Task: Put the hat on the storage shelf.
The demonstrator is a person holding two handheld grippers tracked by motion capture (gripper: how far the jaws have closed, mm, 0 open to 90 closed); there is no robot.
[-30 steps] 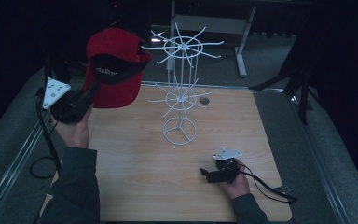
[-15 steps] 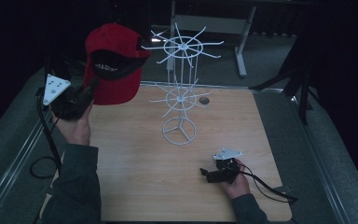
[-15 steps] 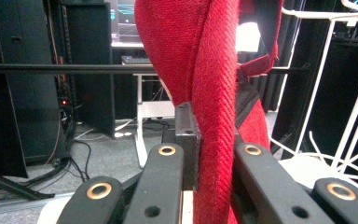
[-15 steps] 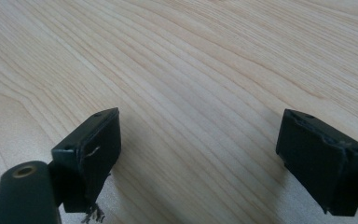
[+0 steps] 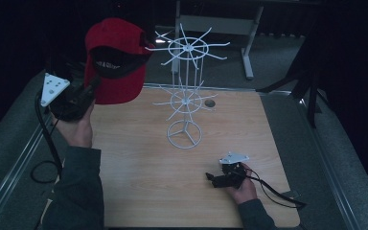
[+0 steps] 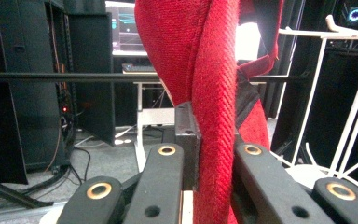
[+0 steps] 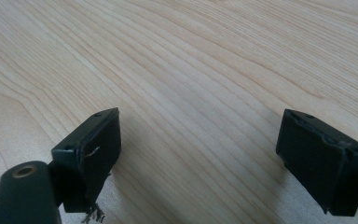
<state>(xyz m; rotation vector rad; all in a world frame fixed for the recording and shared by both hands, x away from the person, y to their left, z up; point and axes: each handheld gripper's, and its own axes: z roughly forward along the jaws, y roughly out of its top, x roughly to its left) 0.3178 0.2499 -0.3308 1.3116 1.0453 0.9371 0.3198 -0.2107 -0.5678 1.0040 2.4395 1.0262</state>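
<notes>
left gripper (image 5: pixel 93 86) was clamped on the brim of the red cap (image 5: pixel 115 60), held up in the air over the counter's (image 5: pixel 139 191) far-left corner. in the left gripper view the brim (image 6: pixel 214 116) ran on edge between the two jaws, pinched tight, with the cap's crown rising above them. cap hung open side toward the person, dark inner band showing.

white wire rack (image 5: pixel 186 91) stood upright near the counter middle-back, round base on the wood, two tiers of spoke arms. key relation: the rack lay to the right of the held cap, its top tier about level with the cap, nearest spoke tips just beside the cap's right edge, can't tell if touching. the rack's white arms (image 6: pixel 349 93) also showed at the right edge of the left gripper view. so the likely next move was a short sideways carry to the right, then hooking the cap over a top spoke. left hand was clearly the nearer one.

right gripper (image 5: pixel 215 180) rested low on the counter near the front, well apart from the rack, jaws spread wide with bare wood between them (image 7: pixel 196 140), holding nothing.
</notes>
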